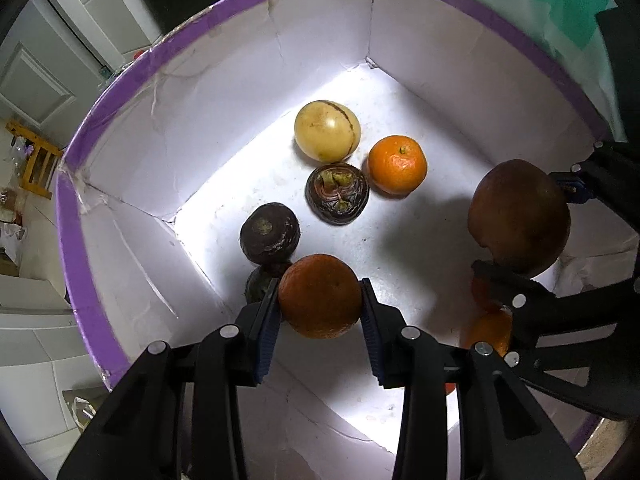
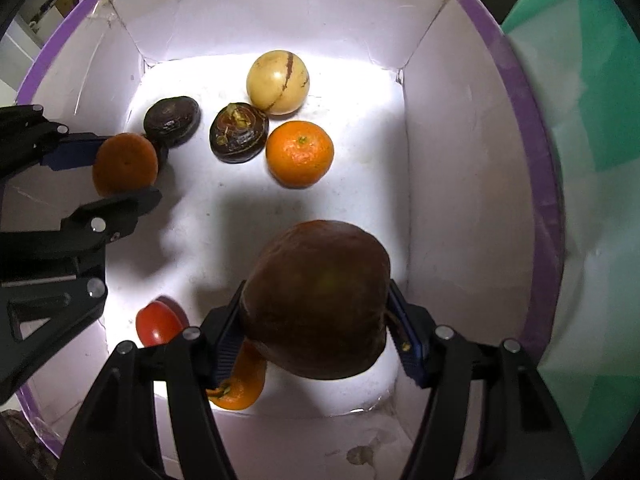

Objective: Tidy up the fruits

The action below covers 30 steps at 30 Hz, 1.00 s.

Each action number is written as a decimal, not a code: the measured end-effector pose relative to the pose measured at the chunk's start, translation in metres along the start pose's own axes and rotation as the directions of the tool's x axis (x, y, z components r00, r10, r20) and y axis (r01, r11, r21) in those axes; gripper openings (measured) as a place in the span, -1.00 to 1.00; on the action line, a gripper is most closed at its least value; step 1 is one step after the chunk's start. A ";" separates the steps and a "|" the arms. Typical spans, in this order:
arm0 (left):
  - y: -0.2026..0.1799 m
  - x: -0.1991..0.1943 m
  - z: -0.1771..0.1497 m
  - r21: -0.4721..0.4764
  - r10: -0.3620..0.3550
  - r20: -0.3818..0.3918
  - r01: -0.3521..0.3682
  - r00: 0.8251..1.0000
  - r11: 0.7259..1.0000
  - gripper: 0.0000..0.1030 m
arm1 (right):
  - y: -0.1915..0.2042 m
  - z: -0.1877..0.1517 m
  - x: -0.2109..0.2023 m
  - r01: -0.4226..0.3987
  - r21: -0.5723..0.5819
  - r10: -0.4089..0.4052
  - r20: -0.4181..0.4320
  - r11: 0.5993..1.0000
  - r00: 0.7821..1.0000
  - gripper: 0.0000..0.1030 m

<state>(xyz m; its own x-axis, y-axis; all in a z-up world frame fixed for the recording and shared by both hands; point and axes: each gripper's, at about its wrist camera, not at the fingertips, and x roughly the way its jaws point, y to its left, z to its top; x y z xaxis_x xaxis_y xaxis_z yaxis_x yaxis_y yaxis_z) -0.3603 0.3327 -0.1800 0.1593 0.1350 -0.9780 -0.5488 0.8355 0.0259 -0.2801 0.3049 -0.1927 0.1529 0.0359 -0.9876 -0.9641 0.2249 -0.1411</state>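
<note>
Left gripper [image 1: 320,312] and right gripper [image 2: 316,320], jaws each clamping fruit

In the right wrist view, the box [image 2: 472,168] fills the frame, and every fruit sits inside its walls. At upper centre lies the round melon [image 2: 278,82]; just below it, side by side, are a mangosteen [image 2: 239,133] to the left and a tangerine [image 2: 300,153] to the right (the two look close to touching). Further left is a second mangosteen [image 2: 172,120], with the left gripper [image 2: 126,170] beside it at the left edge, an orange [image 2: 125,164] between its fingers. At lower centre the right gripper [image 2: 316,320] holds a large fruit [image 2: 316,300]; a tomato [image 2: 158,324] lies lower left, and another tangerine [image 2: 240,388] sits partly under the fingers.
</note>
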 end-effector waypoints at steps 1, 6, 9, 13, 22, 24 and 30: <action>0.000 0.000 0.000 -0.002 -0.003 0.001 0.003 1.000 1.000 -0.27 | 0.000 -0.001 0.000 -0.003 0.001 0.003 0.000 1.000 1.000 0.26; 0.000 -0.002 0.002 -0.007 -0.036 0.012 0.036 0.999 0.999 -0.11 | -0.003 -0.003 -0.013 -0.009 0.019 0.008 0.045 1.000 0.999 0.48; 0.003 -0.026 0.000 -0.004 -0.075 0.088 0.076 0.993 0.997 0.25 | 0.002 -0.013 -0.028 -0.010 0.011 0.010 0.069 1.000 0.998 0.57; 0.009 -0.075 -0.011 0.008 -0.100 0.295 0.102 0.950 0.995 0.78 | 0.018 -0.037 -0.059 0.018 -0.052 -0.011 0.144 0.999 0.989 0.84; 0.028 -0.148 -0.033 -0.175 0.172 0.470 -0.100 0.865 0.979 0.80 | 0.022 -0.069 -0.106 -0.097 0.032 0.088 0.211 0.995 0.973 0.87; 0.030 -0.137 -0.019 -0.184 0.228 0.392 -0.167 0.891 0.969 0.80 | 0.020 -0.066 -0.110 -0.090 0.040 0.079 0.231 0.995 0.970 0.87; 0.019 -0.108 -0.019 -0.109 0.154 0.273 -0.128 0.950 0.986 0.80 | 0.023 -0.061 -0.110 -0.033 0.047 0.023 0.203 0.998 0.979 0.87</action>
<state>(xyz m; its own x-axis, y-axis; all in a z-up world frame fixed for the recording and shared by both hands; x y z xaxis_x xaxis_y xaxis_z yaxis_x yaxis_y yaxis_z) -0.4032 0.3235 -0.0778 0.2908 0.4018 -0.8683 -0.6507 0.7484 0.1284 -0.3320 0.2463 -0.0912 0.1719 0.2377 -0.9560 -0.9574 0.2688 -0.1053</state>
